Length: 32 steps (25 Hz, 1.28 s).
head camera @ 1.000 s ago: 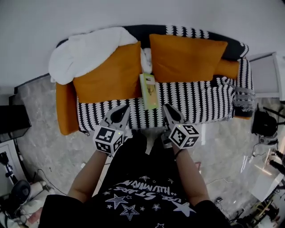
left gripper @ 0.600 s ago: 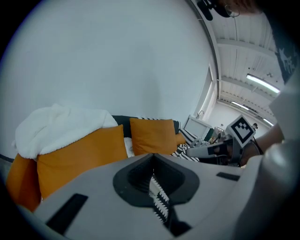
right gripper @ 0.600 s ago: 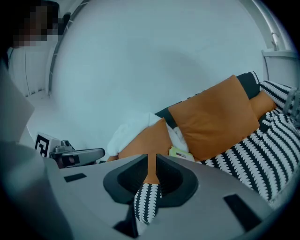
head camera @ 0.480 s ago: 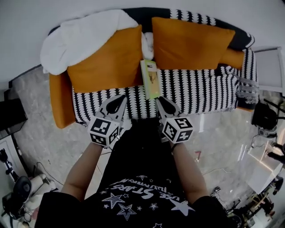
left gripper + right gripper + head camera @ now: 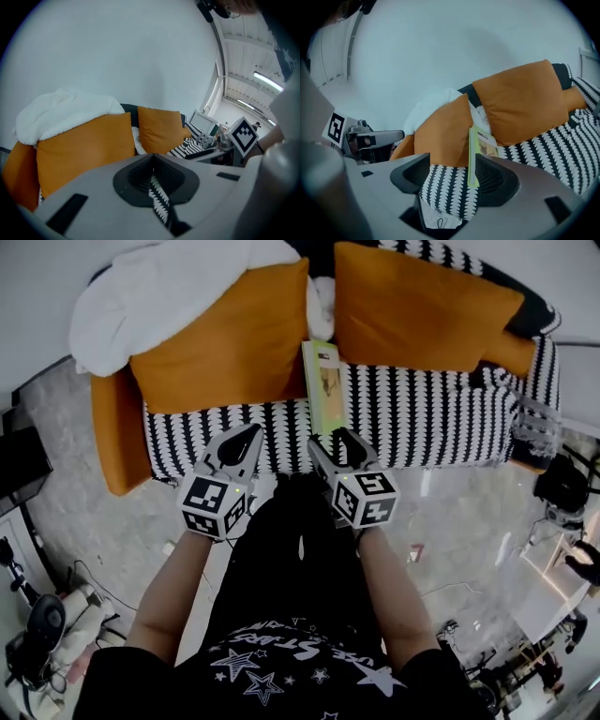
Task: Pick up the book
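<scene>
The book (image 5: 325, 387) lies on the sofa (image 5: 422, 427). Right tool (image 5: 330, 439) has just been opening, empty, jaws apart. Left tool (image 5: 246, 434) closed, empty.

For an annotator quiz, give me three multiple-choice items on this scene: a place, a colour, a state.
1. Where does the book lie? A inside a box; B on the patterned sofa seat between the orange cushions; C on a shelf.
2. The book's cover is: A red; B blue; C light green.
3. The right gripper's fingers are: A apart; B clamped on the book; C shut on a cushion.
Key: B, the head view shows it there; C, green in both views; A, they have just been opening and press on nothing.
</scene>
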{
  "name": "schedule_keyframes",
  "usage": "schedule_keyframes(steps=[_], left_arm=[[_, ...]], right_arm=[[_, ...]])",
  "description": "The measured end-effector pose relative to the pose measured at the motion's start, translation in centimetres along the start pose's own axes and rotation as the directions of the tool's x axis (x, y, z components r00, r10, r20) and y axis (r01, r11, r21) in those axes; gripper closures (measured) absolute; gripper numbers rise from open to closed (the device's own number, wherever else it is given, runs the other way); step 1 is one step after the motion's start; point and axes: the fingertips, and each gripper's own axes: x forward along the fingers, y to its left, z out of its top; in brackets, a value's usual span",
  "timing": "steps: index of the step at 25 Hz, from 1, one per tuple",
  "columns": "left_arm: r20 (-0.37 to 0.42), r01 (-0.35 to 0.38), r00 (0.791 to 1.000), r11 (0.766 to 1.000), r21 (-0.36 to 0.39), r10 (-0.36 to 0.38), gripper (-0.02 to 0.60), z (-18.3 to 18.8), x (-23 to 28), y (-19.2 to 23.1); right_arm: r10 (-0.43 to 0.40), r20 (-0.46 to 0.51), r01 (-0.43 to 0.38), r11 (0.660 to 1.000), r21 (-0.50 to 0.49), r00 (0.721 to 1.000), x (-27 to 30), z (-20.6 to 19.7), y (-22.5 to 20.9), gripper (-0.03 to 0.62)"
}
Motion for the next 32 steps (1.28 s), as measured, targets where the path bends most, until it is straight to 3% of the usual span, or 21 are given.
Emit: schedule_keyframes(steps=[9, 17, 32], left_arm=[[-0.034, -0.007, 0.999, 1.0, -0.021, 0.006, 0.577, -2.4, 0.5, 0.2], [-0.07, -0.01, 0.998, 0.999, -0.038, 0.007, 0.577, -4.4, 0.7, 0.2], [-0.099, -0.056, 0.994, 0.998, -0.041, 0.052, 0.577, -6.4, 2.8, 1.4]], right_arm=[[-0.021, -0.07, 0.022, 1.0, 0.012, 0.997, 3.5, -2.8, -0.8, 0.251], [-0.127, -0.223, 0.125, 0.992, -0.021, 0.967, 6.2, -6.9, -3.4, 0.244], [-0.21, -0.297, 0.18, 0.976, -0.125, 0.932, 9.8, -8.8, -7.1, 0.243]])
